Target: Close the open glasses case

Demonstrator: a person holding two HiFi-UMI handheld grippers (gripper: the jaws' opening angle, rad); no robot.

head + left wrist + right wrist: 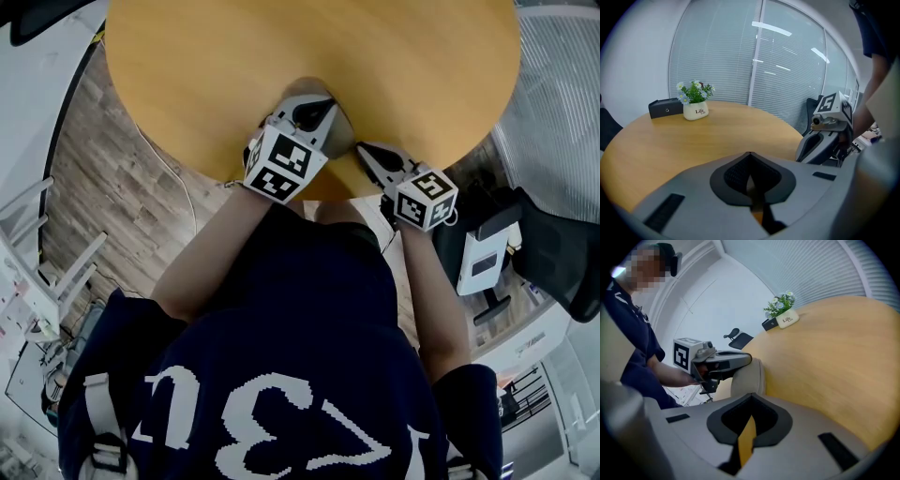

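Flowers (695,91) fill the white pot (696,111); left hand-held gripper (750,154) and right hand-held gripper (751,396) sit closed, empty.

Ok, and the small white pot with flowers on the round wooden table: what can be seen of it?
The small white pot is squat and rounded, ceramic by its look, with dark lettering on its front. It holds white and pale blue flowers with green leaves. It stands upright on the round wooden table, near its far edge. A dark rectangular box lies close beside it; whether they touch cannot be told.
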